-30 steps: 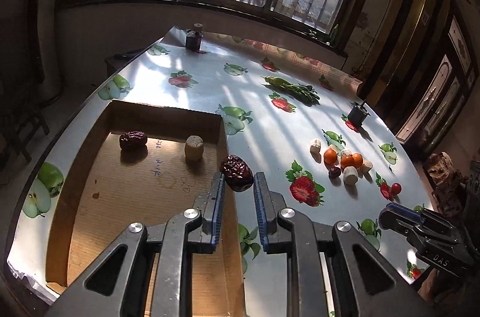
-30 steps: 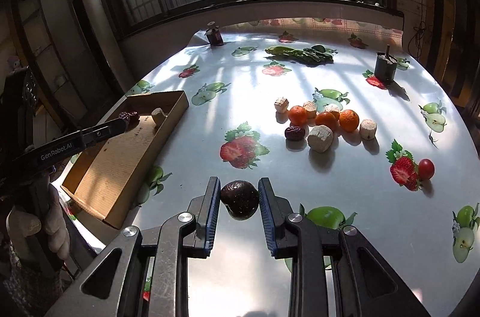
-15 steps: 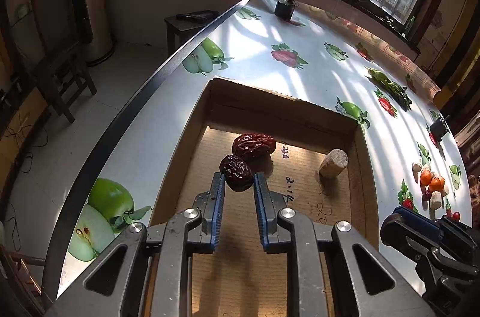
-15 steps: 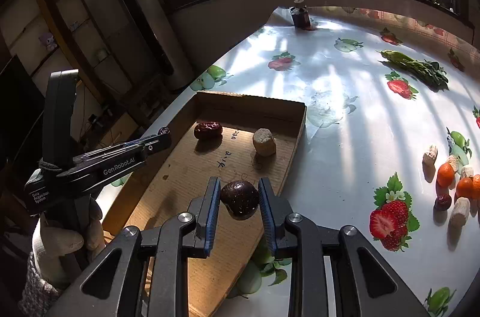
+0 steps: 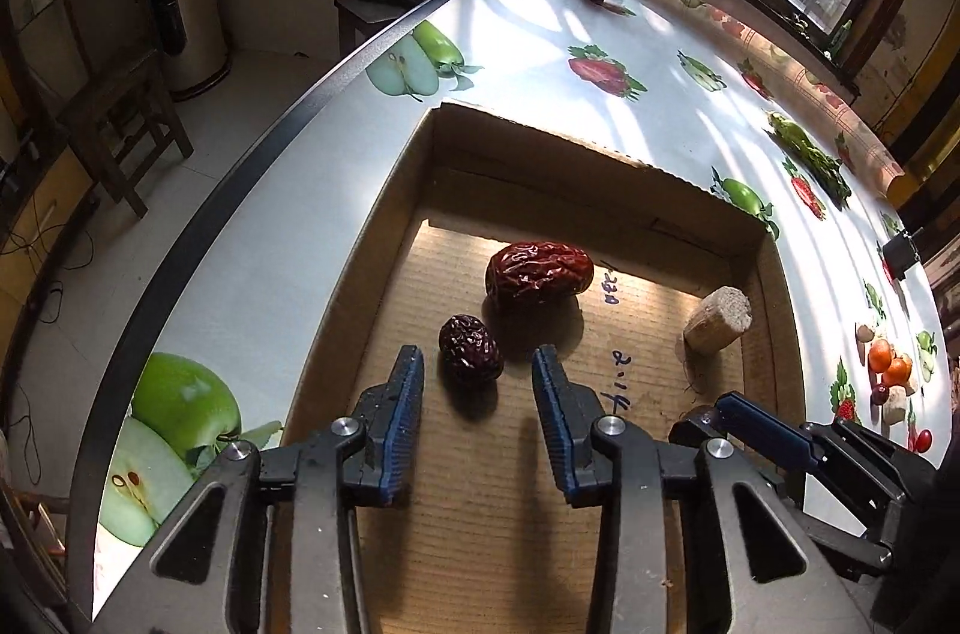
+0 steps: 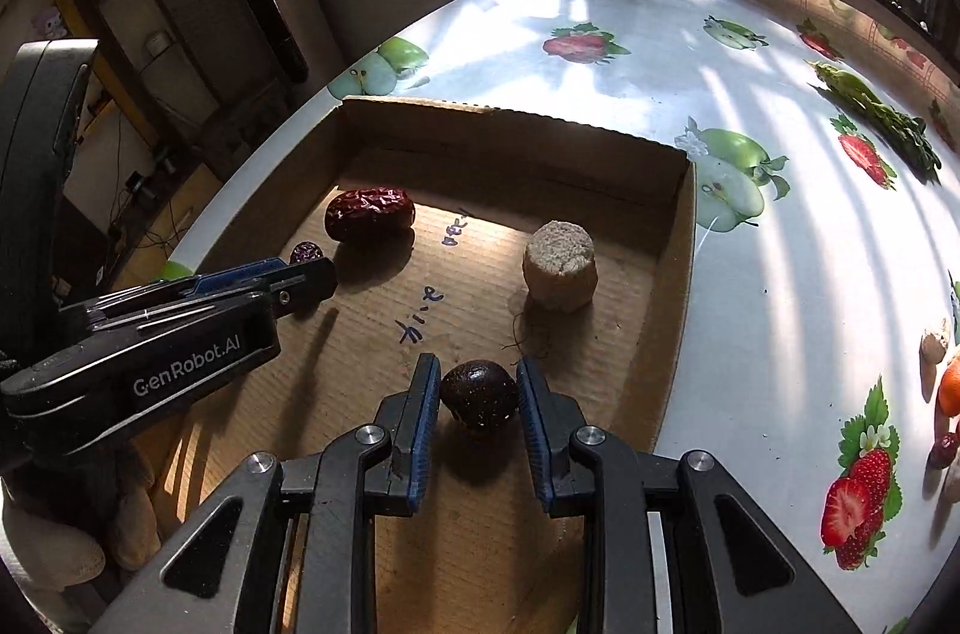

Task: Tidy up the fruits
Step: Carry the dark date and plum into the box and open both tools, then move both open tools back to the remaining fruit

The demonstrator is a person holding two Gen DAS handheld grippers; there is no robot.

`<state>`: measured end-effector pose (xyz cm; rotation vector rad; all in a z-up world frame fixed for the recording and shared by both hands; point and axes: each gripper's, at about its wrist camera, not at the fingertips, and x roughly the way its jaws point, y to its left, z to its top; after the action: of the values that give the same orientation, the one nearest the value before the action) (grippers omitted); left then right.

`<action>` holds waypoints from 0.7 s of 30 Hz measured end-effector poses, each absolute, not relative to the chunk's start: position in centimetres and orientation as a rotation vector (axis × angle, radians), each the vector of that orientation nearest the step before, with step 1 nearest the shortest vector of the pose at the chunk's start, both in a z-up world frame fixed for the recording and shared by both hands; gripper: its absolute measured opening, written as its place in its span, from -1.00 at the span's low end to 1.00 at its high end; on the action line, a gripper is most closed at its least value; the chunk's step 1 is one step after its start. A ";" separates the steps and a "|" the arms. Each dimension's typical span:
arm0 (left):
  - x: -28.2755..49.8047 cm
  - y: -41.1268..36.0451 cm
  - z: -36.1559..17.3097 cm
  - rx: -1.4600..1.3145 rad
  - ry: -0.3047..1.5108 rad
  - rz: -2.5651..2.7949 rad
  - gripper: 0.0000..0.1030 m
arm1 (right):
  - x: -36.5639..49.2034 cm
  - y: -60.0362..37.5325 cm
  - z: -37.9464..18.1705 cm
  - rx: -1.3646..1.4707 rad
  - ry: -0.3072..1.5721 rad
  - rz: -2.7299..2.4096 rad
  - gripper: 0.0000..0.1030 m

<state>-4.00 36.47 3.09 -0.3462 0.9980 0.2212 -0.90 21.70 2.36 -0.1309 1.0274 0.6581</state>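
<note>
releasing small date (image 5: 470,347) into cardboard box (image 5: 366,238)

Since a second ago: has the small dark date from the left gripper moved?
Yes. The small dark date went from above the cardboard box rim to its floor, beside the large red date.

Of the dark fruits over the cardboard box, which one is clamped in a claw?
The round dark fruit in the right claw. The small wrinkled date lies free between the left claw's just-opened pads; the large red date lies beyond it.
</note>
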 end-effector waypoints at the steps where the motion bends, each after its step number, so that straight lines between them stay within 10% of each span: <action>1: -4.4 36.4 3.5 -0.349 0.985 0.223 -0.21 | -1.0 21.7 2.4 -0.131 1.022 0.659 -0.37; 5: -6.5 35.6 6.3 -0.319 0.897 0.256 -0.18 | -1.5 20.8 4.0 -0.112 0.969 0.661 0.04; 11: -12.2 30.9 12.1 -0.165 0.681 0.339 0.73 | -3.5 15.9 7.5 -0.006 0.882 0.674 0.10; 21: -16.9 21.9 14.8 -0.040 0.554 0.294 0.74 | -6.3 6.7 8.7 0.070 0.820 0.589 0.20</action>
<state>-16.91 21.95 14.85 -0.0398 0.5538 0.2939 -6.27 6.72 8.70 0.0704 0.8198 0.5886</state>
